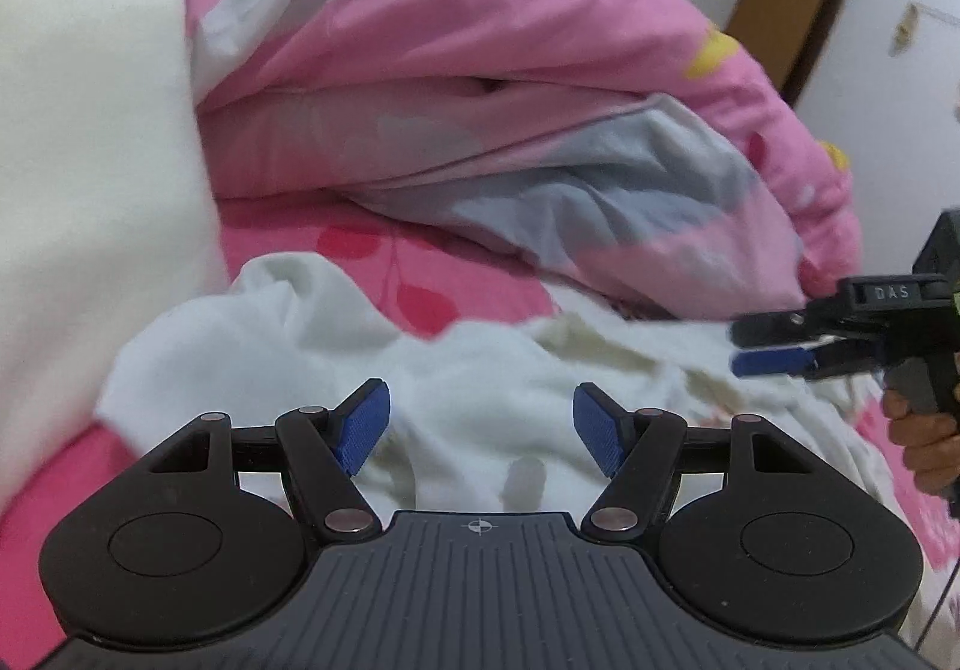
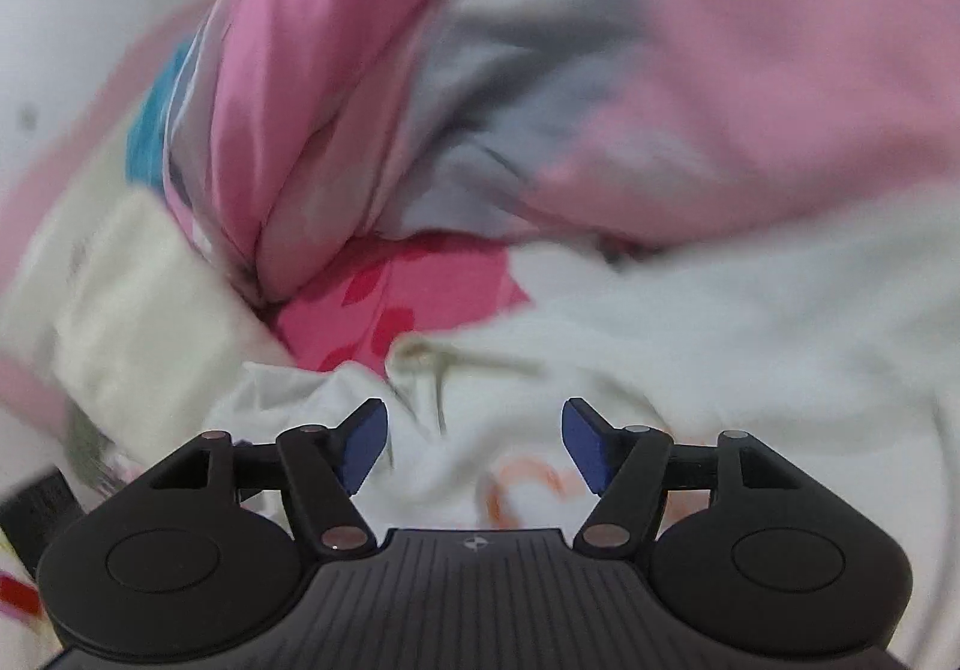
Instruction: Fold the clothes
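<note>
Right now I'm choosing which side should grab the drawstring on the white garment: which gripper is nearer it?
Right. The right gripper, open, hovers just short of the drawstring. The left gripper, also open, hangs over another part of the white garment, no drawstring showing ahead.

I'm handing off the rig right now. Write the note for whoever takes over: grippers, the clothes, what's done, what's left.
Left gripper: open, nothing between the pads, above the white garment.
Right gripper: open, empty, over the same garment near its orange print.
Garment lies crumpled on the pink bedsheet, in front of the piled pink duvet.
Done: no fold visible.
Left: likely spread it flat, then fold.
</note>
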Tool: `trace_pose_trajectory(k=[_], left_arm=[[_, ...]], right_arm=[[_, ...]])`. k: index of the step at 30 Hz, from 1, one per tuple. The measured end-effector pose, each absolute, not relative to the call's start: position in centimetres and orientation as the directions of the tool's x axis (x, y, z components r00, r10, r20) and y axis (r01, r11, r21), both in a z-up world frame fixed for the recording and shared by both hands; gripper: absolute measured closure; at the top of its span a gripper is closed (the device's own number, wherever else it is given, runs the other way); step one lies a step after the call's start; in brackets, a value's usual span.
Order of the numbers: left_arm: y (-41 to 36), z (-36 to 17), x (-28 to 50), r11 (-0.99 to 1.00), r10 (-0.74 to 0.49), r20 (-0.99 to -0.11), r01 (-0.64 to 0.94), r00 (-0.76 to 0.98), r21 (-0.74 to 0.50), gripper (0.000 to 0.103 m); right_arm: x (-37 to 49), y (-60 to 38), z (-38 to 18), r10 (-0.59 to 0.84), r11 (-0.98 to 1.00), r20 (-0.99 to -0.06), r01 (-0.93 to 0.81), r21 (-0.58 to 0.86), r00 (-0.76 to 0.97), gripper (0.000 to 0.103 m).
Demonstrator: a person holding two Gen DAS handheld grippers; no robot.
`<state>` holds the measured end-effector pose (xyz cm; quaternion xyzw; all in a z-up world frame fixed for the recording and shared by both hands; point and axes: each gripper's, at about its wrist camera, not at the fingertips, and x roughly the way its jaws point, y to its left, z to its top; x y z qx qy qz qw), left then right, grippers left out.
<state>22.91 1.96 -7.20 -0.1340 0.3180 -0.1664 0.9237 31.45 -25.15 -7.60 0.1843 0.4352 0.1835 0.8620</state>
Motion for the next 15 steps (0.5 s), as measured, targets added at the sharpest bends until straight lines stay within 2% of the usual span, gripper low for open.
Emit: trace_pose_trajectory(k=[2,4,9,15], left_arm=[[1.9,-8.3,23.7,0.916,-0.37,-0.546,0.198,0.752,-0.349,0.035],[2.1,-9.4,23.8,0.914,-0.376,-0.548,0.203,0.747,-0.35,0.035],[2.9,-10.0,24.1,0.903,-0.396,-0.543,0.208,0.741,-0.375,0.034],[3.0,-10.0,23.6,0.912,-0.382,-0.534,0.215,0.755,-0.349,0.034]], right_arm=[[34.1,-22.7,-7.7,0.441,0.896,-0.7,-0.228,0.382,0.562,0.03],[36.8,-20.7,-8.3,0.412,0.91,-0.723,-0.291,0.296,0.554,0.021],[40.3,-17.5,-12.2,0.376,0.878,-0.843,-0.439,0.191,0.385,0.019],[37.9,-17.0,-12.5,0.378,0.826,-0.869,-0.54,0.161,0.319,0.017]])
